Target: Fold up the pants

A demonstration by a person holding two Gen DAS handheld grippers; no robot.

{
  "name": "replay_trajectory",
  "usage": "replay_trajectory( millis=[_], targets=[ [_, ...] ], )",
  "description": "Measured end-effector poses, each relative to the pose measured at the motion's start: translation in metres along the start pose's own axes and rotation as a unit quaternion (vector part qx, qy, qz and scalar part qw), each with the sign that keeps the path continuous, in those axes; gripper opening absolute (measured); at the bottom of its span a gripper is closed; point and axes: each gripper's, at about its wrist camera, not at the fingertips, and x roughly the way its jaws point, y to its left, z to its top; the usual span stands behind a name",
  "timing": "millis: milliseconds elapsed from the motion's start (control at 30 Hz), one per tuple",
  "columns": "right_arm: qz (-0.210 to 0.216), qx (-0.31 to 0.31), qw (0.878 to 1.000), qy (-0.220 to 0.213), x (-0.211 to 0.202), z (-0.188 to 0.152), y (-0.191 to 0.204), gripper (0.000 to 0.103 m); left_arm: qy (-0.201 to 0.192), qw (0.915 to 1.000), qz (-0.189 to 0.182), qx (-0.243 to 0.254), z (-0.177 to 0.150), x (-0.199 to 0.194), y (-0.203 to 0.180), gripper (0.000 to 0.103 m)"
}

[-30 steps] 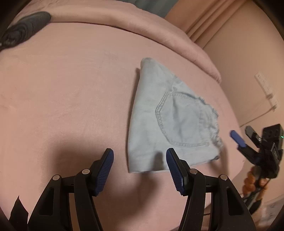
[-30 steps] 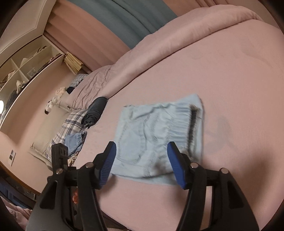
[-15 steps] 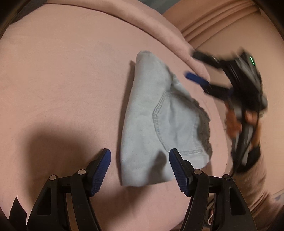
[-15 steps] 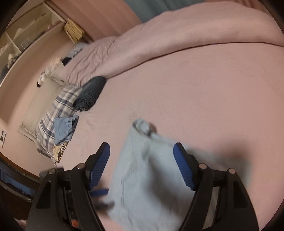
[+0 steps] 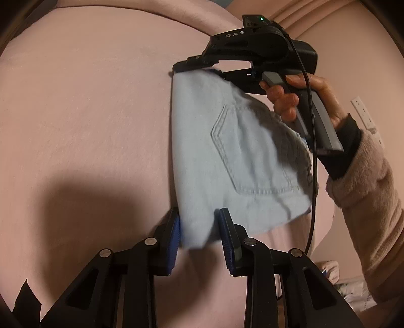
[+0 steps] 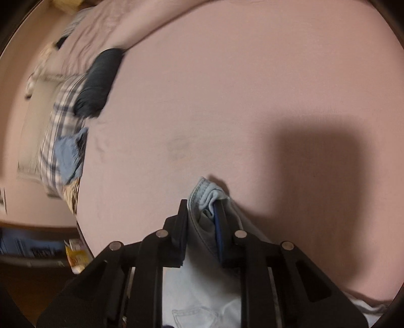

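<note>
Folded light blue denim pants, back pocket up, lie on the pink bed. My left gripper is closed around their near corner, with cloth between the blue pads. My right gripper is shut on the far corner, a bunched hem sticking out past the fingertips. In the left wrist view the right gripper's black body and the hand holding it sit at the pants' far end.
A rolled dark garment, a plaid cloth and a blue denim piece lie along the bed's left edge. A pink duvet ridge runs across the back. A wall socket is on the right.
Both grippers were open above the pants. They have moved onto the two corners on one side and closed on the cloth; the right gripper swung to the far end.
</note>
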Motion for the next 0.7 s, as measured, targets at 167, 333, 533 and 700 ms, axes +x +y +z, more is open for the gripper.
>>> replay_trajectory(
  millis=[167,333,533,700],
  targets=[
    [0.069,0.064,0.995,-0.014,-0.011,-0.002,-0.028,0.020,0.012,0.9999,0.000,0.005,-0.014,-0.011,-0.004,0.030],
    [-0.012,0.024,0.989,-0.144,-0.086,-0.024,-0.008,0.036,-0.015,0.9992,0.032,0.017,-0.018,-0.037,-0.009,0.030],
    [-0.068,-0.107,0.977,-0.170,-0.130,-0.108,0.036,0.036,-0.067,0.9962,0.023,0.052,0.006,-0.043,-0.035,0.054],
    [-0.123,-0.138,0.966,-0.179,-0.141,-0.175,0.024,0.036,-0.046,0.9916,0.072,0.097,0.023,0.007,-0.058,0.066]
  ],
)
